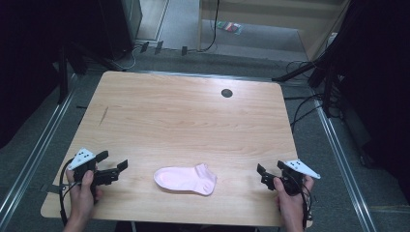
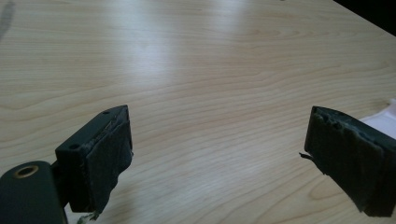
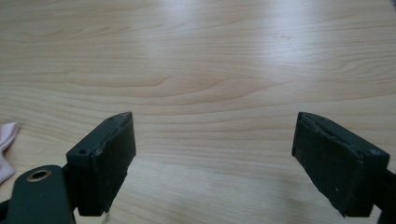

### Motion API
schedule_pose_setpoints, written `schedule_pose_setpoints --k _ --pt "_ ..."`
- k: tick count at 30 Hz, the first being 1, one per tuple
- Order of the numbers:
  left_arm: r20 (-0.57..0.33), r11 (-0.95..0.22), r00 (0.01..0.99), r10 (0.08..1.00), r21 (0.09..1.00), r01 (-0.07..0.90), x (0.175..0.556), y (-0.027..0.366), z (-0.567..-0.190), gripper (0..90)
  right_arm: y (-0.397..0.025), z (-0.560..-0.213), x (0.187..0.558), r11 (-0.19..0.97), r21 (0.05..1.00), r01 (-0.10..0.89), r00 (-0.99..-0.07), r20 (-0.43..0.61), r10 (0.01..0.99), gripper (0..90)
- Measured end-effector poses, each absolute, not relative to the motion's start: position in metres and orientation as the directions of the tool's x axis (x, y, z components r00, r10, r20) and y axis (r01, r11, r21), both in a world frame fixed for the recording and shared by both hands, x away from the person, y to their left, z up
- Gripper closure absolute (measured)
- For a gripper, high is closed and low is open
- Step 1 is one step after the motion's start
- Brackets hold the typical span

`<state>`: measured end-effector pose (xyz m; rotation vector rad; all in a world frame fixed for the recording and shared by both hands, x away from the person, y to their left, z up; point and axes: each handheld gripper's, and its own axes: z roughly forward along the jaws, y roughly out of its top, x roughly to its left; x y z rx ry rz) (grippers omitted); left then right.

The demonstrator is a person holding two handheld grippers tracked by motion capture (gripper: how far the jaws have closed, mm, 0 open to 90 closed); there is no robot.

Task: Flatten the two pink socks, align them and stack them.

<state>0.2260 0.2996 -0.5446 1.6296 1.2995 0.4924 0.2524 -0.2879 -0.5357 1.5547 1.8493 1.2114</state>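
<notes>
A pale pink sock (image 1: 186, 179) lies flat on the wooden table (image 1: 183, 116) near its front edge, toe to the left, cuff to the right. My left gripper (image 1: 112, 162) rests to the sock's left, open, with bare wood between its jaws (image 2: 217, 154). A pale corner of the sock (image 2: 383, 119) peeks past the right jaw in the left gripper view. To the sock's right my right gripper (image 1: 270, 169) is open over bare table (image 3: 215, 158), and a bit of the sock (image 3: 5, 144) lies at the left edge of the right gripper view.
A small dark round hole (image 1: 226, 93) sits in the table's far right part. Cables (image 1: 304, 104) and dark stands (image 1: 329, 82) are on the grey floor to the right and behind. A metal rail (image 1: 34, 154) runs along the floor at the left.
</notes>
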Motion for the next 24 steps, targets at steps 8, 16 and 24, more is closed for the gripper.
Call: schedule_pose_setpoints --k 8,16,24 --pt "-0.205 0.031 0.285 0.936 0.856 0.516 0.223 0.323 -0.546 7.7 -0.302 -0.540 0.254 -0.016 0.839 0.544 -0.238 0.172 0.956 13.7" --pt "-0.215 0.073 0.227 0.950 0.859 0.507 0.219 0.346 -0.546 7.7 -0.311 -0.543 0.252 -0.025 0.839 0.543 -0.216 0.169 0.962 13.8" --pt "-0.206 0.079 0.203 0.957 0.862 0.500 0.216 0.355 -0.547 7.7 -0.325 -0.546 0.245 -0.030 0.835 0.549 -0.198 0.165 0.966 13.9"
